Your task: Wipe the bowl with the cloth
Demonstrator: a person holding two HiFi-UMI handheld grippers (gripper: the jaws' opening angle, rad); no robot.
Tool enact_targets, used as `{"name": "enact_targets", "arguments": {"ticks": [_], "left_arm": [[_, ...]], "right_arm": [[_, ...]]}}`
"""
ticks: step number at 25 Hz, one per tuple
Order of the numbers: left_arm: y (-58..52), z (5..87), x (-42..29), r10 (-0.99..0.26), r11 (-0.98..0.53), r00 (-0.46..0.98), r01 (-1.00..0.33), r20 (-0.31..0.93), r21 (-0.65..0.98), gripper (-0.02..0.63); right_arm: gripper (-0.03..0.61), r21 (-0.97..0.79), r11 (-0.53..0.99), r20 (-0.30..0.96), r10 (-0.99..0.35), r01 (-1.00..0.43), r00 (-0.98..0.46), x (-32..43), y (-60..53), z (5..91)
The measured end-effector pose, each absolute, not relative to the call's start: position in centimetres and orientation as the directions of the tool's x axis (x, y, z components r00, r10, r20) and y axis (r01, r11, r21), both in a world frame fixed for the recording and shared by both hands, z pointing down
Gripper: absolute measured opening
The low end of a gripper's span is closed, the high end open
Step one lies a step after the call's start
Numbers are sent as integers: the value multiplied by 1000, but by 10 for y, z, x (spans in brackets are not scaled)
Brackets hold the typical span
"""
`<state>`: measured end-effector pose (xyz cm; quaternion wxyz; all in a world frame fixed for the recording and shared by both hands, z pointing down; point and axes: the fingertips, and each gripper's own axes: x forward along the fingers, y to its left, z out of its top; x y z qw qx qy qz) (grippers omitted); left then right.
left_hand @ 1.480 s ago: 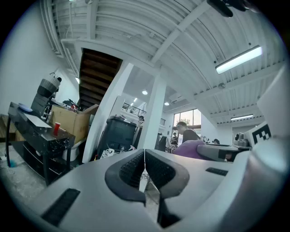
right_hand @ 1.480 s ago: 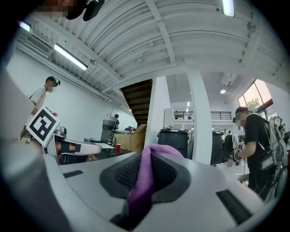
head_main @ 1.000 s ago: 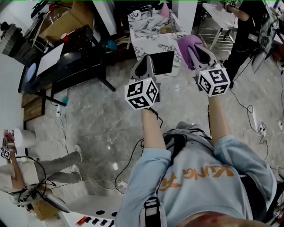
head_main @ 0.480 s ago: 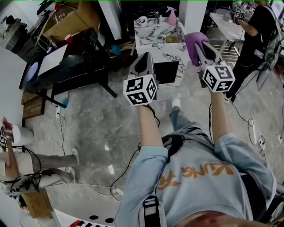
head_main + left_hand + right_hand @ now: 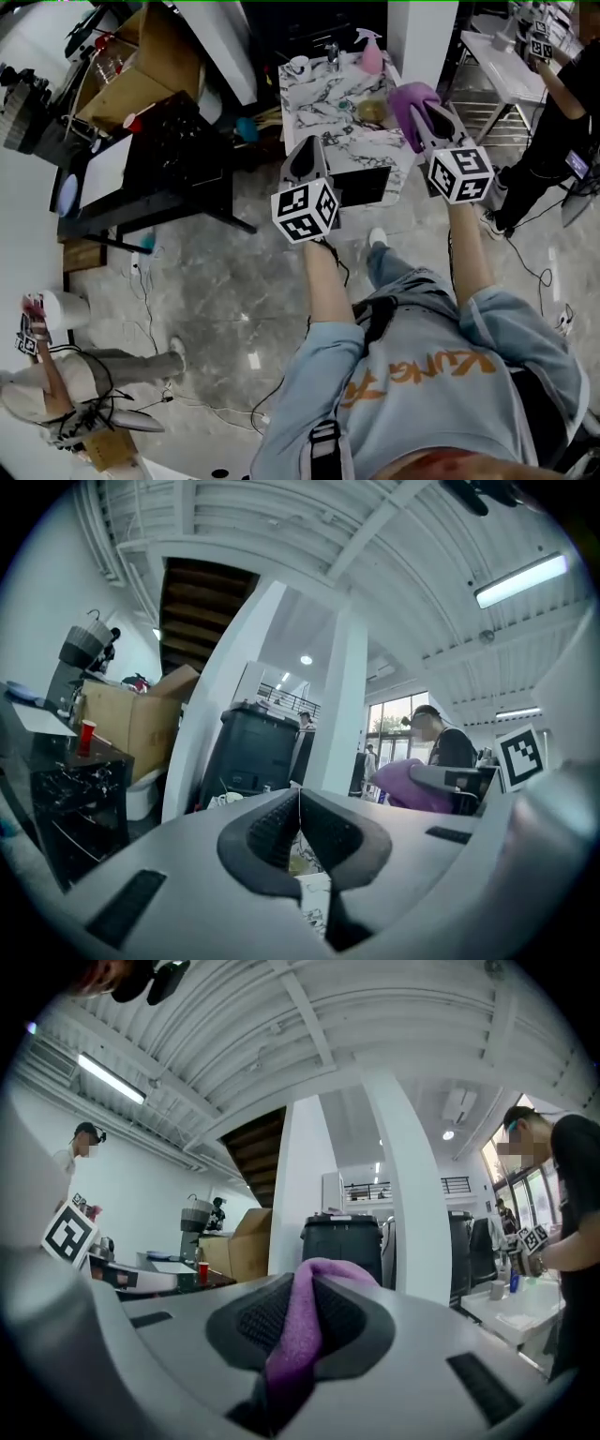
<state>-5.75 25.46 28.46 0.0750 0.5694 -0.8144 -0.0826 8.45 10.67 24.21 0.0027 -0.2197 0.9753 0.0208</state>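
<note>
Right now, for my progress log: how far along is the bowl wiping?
Done: the purple cloth is picked up, clamped in the right hand-held gripper. In hand: both grippers point toward the marble table, where what looks like the bowl sits. The left hand-held gripper is shut and empty. Left: reaching the bowl and all the wiping; nothing touches it yet.

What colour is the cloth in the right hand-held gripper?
Purple cloth, clearest in the right gripper view.
</note>
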Motion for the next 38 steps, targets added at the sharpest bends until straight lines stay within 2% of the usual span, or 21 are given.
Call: {"name": "enact_targets", "arguments": {"ticks": [6, 10, 15, 25, 38], "left_arm": [[144, 317, -83, -972, 230, -236, -930, 14, 286, 23], [85, 349, -109, -959, 277, -250, -922, 131, 269, 23], [44, 367, -125, -939, 307, -256, -924, 228, 227, 23], [9, 406, -145, -898, 332, -241, -920, 367, 208, 23], [-34, 473, -153, -835, 247, -96, -945, 542, 213, 23]], "right_arm": [[75, -33, 902, 104, -426, -431, -899, 33, -3, 295], [75, -106, 901, 153, -403, -421, -902, 0, -60, 334], [75, -202, 880, 147, -406, -429, -902, -18, -111, 355], [75, -259, 871, 175, -383, -418, -907, -35, -140, 385], [75, -294, 813, 237, -447, -502, -862, -39, -170, 422]]}}
